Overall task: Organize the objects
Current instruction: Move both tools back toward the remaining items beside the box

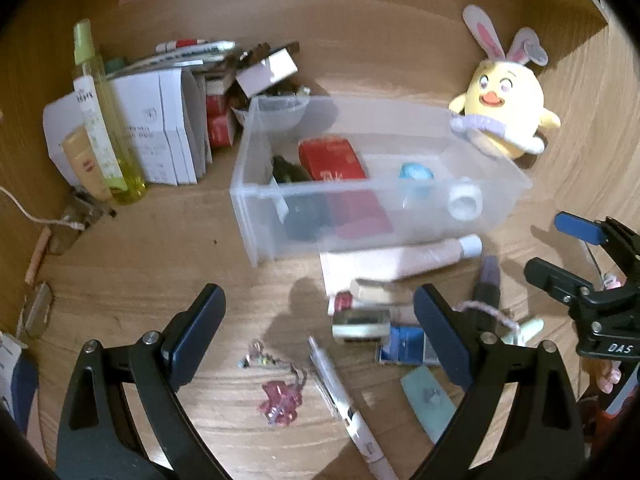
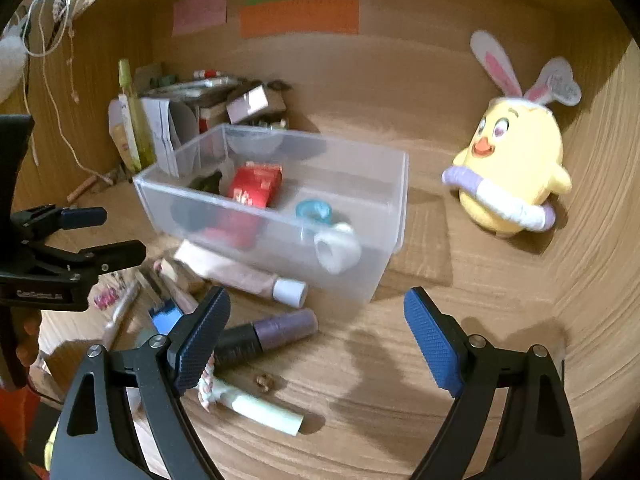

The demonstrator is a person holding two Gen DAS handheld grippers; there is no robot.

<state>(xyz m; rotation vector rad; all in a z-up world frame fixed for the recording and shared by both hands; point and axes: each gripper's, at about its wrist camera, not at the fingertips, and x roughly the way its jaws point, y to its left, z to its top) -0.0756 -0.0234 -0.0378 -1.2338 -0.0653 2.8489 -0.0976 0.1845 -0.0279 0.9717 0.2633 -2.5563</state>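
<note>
A wooden desk alcove with wood-grain walls holds the scene, and coloured paper notes (image 2: pixel 299 18) are stuck on the back wall. On the desk surface (image 2: pixel 400 360), straight ahead of both tools, sits a clear plastic bin (image 1: pixel 360 216); inside it lie a red box (image 1: pixel 334 158), a dark object too blurred to name, a blue ring-shaped item (image 1: pixel 416 172) and a white tape roll (image 2: pixel 336 246). Loose clutter lies between the bin and the tools: a pale tube with a white cap (image 2: pixel 244 276) touching the bin's near wall, a dark purple bottle (image 2: pixel 268 334) just ahead of the right gripper's left finger, a pale green stick with a pink braided cord (image 2: pixel 256 406) under that finger, a white pen (image 1: pixel 348 408) between the left gripper's fingers, and a pink charm (image 1: pixel 280 400) beside the pen. The left gripper (image 1: pixel 320 332) is spread wide with nothing clasped. The right gripper (image 2: pixel 316 344) is also spread wide and grasps nothing. Ahead and to the right of both tools, a yellow chick plush with bunny ears (image 2: pixel 516 176) stands upright near the side wall. Ahead and to the left, a yellow-green spray bottle (image 1: pixel 106 120) stands before white booklets (image 1: pixel 160 128) and small boxes.
</note>
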